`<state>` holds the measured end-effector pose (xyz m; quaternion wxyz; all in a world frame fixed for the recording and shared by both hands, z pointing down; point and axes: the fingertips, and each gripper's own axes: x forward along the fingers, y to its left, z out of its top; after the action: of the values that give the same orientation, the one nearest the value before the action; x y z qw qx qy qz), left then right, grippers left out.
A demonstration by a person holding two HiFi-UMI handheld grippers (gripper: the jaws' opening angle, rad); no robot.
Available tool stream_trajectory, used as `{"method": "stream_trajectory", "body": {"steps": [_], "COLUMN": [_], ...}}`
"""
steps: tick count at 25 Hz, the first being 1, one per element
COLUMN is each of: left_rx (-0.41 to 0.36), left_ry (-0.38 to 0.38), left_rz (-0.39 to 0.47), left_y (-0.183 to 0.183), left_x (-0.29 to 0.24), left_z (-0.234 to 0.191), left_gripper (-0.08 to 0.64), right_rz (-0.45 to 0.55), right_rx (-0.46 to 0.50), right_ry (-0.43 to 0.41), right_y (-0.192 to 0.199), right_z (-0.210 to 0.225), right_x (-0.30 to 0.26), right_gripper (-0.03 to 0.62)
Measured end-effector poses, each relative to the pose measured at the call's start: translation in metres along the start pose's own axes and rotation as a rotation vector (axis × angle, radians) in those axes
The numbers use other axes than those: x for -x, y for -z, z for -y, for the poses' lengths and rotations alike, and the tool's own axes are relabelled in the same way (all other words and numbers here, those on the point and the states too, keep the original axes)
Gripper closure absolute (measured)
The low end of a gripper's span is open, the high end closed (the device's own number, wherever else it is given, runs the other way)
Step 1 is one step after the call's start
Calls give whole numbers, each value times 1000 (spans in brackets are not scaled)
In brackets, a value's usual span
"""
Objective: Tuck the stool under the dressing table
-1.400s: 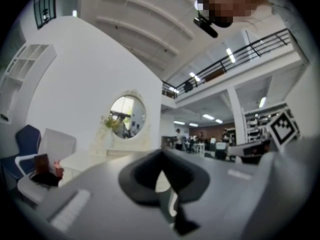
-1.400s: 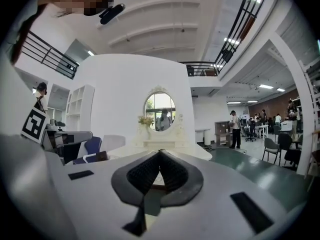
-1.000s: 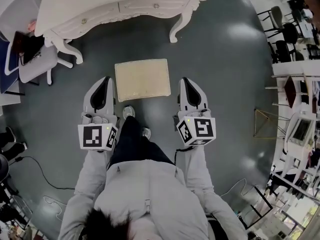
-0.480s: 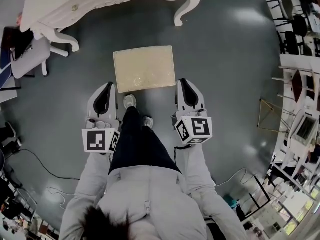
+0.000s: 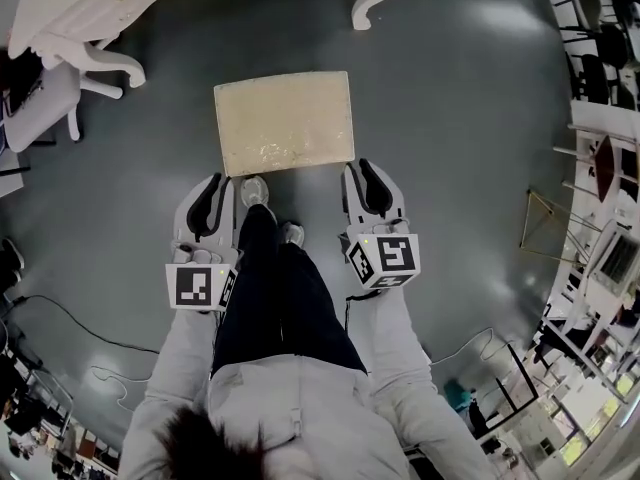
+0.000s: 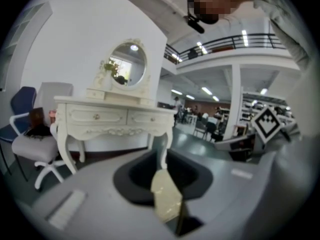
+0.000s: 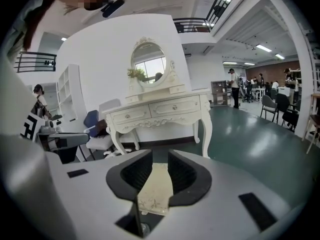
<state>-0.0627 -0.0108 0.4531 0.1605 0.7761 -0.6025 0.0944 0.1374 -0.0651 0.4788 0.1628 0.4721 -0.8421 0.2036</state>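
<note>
The stool [image 5: 283, 123] has a cream rectangular cushion and stands on the grey floor, short of the white dressing table [image 5: 80, 13]. My left gripper [image 5: 210, 188] is by the stool's near left corner, and my right gripper [image 5: 364, 172] is by its near right corner. Both sets of jaws are opening. In the left gripper view the cushion [image 6: 165, 199] shows through the narrow gap of the left gripper [image 6: 159, 166]. In the right gripper view the cushion [image 7: 155, 191] lies within the wider gap of the right gripper [image 7: 156, 166], and the pads do not press on it. The dressing table [image 7: 160, 109] with its oval mirror stands beyond.
A white office chair [image 5: 40, 103] stands left of the table, with a blue chair [image 6: 22, 104] behind it. The person's feet [image 5: 256, 192] are just behind the stool. Cables [image 5: 60, 318] trail on the floor at left. A gold wire frame [image 5: 545, 230] and shelving are at right.
Both grippers have sunk from beside the stool's flanks to its near corners. The table has slid toward the top edge of the head view.
</note>
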Motion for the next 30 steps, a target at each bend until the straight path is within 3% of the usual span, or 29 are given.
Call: {"method": "stream_trajectory", "body": {"steps": [18,30], "left_rx": [-52,-44], "left_ry": [-28,-79], "left_rz": [-109,-165], "left_y": [158,228], "left_x": [-33,-53], "left_z": [-13,-34], "left_gripper": [391,322], "right_rz": [-147,-193], "right_rx": [20,3], "right_ry": [-42,20], "right_y": [162,225], "right_z": [32,69], "right_x": [-51,-82], "right_gripper": [402,306]}}
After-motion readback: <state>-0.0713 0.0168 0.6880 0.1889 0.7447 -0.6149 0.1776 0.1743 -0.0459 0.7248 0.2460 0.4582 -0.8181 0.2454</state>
